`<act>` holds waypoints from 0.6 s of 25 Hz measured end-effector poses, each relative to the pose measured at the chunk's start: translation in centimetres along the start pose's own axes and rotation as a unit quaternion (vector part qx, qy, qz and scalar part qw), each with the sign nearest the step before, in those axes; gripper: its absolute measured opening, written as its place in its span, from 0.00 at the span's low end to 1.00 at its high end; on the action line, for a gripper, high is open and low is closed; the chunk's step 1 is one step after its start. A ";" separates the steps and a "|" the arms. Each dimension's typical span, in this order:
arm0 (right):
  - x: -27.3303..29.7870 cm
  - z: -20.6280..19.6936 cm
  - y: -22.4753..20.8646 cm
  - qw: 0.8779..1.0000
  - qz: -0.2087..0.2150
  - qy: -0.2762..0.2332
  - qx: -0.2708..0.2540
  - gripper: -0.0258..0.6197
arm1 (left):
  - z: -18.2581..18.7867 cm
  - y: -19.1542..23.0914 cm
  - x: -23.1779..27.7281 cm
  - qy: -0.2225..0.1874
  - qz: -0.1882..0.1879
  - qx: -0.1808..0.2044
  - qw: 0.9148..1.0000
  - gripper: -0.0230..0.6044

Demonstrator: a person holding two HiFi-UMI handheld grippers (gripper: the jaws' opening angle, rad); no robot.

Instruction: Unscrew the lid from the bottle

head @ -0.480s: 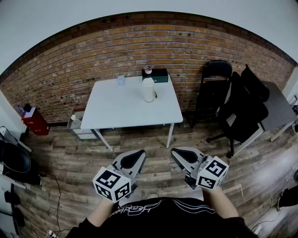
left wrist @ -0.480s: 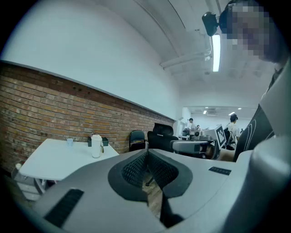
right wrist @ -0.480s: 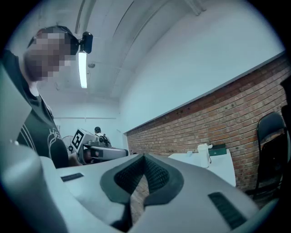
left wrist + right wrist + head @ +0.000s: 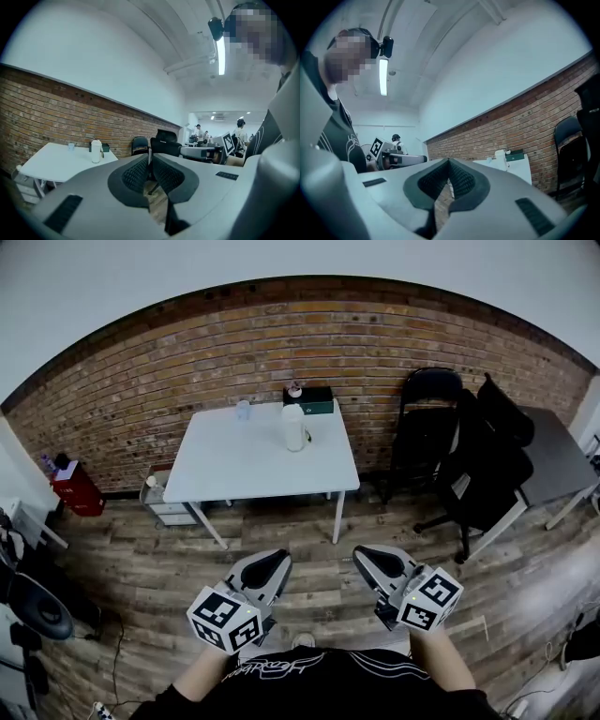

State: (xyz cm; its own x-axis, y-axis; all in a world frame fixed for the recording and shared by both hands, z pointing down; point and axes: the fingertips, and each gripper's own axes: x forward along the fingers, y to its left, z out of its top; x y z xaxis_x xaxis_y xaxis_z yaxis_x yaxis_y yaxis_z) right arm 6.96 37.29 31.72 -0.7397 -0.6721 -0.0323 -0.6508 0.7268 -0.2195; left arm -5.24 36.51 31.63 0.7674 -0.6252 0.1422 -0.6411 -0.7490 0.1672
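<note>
Both grippers are held low in front of the person, side by side and apart, over the wooden floor (image 4: 309,531). The left gripper (image 4: 274,559) has its jaws pressed together on nothing; the right gripper (image 4: 367,555) is likewise closed and empty. Well ahead of both stands a white table (image 4: 234,470). The bottle (image 4: 293,427) stands upright near the table's far edge, far beyond either gripper's tips and roughly centred between them. It is a white cylinder with its white lid on top and a small darker piece at one side, too small to make out. Just behind it sits a dark green box (image 4: 317,397); a small clear cup (image 4: 244,409) stands to its left. Beyond is a brick wall (image 4: 169,371).
</note>
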 end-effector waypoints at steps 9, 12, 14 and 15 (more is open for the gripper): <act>-4.2 -1.7 -1.0 0.998 -0.059 0.010 -0.022 0.24 | -0.2 -1.6 1.1 -0.009 -0.018 0.015 1.000 0.31; -4.5 -1.5 -1.7 0.998 -0.063 0.012 -0.026 0.36 | -0.8 -1.2 1.9 -0.009 -0.004 0.016 1.000 0.44; -4.4 -1.2 -2.6 0.997 -0.067 0.007 -0.022 0.42 | -1.7 -0.7 2.7 0.000 -0.002 0.011 1.000 0.51; -4.1 -1.3 -3.1 0.998 -0.068 0.005 -0.017 0.43 | -2.0 -0.3 3.0 0.004 -0.002 0.008 1.000 0.53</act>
State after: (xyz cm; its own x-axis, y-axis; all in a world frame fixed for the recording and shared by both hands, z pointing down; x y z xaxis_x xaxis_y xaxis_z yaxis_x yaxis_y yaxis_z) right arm 11.78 37.99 33.76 -0.6456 -0.7636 0.0054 -0.7506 0.6333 -0.1882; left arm -2.71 35.32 33.99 0.7702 -0.6202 0.1489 -0.6376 -0.7550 0.1531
